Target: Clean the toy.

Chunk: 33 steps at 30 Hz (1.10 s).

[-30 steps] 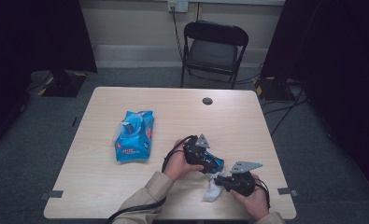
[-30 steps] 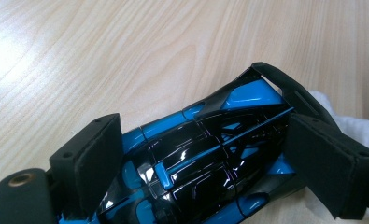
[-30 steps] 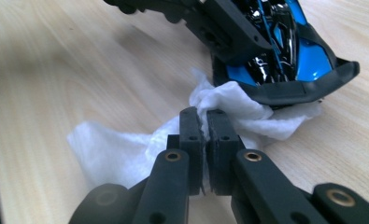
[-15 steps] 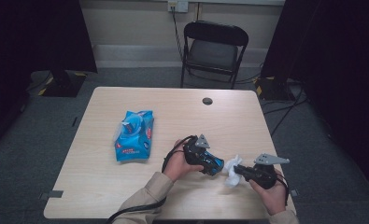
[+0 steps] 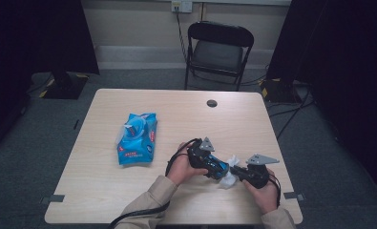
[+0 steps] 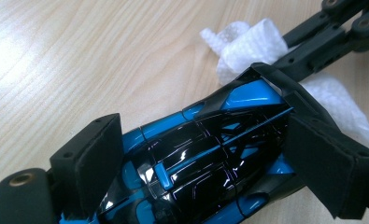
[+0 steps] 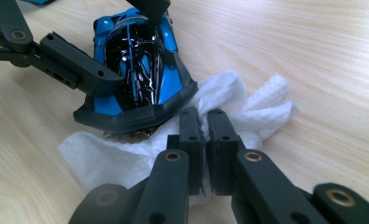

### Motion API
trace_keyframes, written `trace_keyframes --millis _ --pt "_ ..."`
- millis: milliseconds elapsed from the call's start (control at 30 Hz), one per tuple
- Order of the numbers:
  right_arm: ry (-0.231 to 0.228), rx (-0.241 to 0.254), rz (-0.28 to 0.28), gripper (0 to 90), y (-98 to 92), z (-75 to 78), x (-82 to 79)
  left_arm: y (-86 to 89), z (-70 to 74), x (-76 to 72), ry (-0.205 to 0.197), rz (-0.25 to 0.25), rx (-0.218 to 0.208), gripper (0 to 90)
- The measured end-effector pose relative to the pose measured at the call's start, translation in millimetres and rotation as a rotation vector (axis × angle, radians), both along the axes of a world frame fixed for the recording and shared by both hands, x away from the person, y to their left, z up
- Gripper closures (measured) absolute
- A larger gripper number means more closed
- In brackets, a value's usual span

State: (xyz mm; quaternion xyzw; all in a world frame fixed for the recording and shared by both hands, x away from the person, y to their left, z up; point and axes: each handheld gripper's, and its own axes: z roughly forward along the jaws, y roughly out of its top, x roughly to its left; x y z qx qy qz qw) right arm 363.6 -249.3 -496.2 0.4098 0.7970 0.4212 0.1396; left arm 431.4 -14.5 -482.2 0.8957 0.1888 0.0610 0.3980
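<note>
The work surface was a light wood-grain table on a grey carpeted floor, in a dim room with dark curtains at both sides. All places below are given relative to the blue-and-black toy car.

The car lay near the table's front edge, right of centre, with the person's hands on either side of it. The left gripper was clamped on the car body: in the left gripper view one black pad pressed one flank and the other pad pressed the opposite flank, the glossy blue-and-black shell filling the space between them. The left hand sat just to the left of the car in the high view.

Directly against the car's right end lay a crumpled white wipe, partly tucked under the car's nose. The right gripper was closed on the wipe: in the right gripper view its two jaws stood almost together, with white tissue pinched in the narrow slit and bunched on both sides. The right hand held that gripper to the right of the car and slightly nearer the front edge.

Farther back and well to the left of the car lay a blue pack of wet wipes, flat on the table. Beyond the car, near the far edge, was a small dark round grommet. Behind the table stood a black folding chair against a pale wall.
</note>
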Motion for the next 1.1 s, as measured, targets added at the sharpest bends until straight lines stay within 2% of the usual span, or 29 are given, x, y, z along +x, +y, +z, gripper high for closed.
trace_keyframes --millis 233,500,667,900,1100 --pt "0.022 0.019 0.014 86.6 1.1 -3.3 0.0 0.0 0.1 0.2 0.001 -0.001 0.001 12.1" --pt "0.042 0.03 0.054 86.6 1.3 -4.0 -4.4 0.0 -0.3 -0.1 -0.001 0.002 -0.004 12.1" --pt "0.051 0.026 0.094 86.6 3.5 -3.1 -10.0 -0.1 -0.4 -0.2 -0.001 0.003 -0.005 12.1" --pt "0.059 0.031 0.122 86.7 5.4 -3.0 -14.7 -0.1 -0.2 -0.1 -0.001 0.002 -0.003 12.1" --pt "0.059 0.015 0.16 86.6 12.1 -1.9 -19.8 -0.1 -0.2 -0.3 -0.001 0.003 -0.002 12.1"
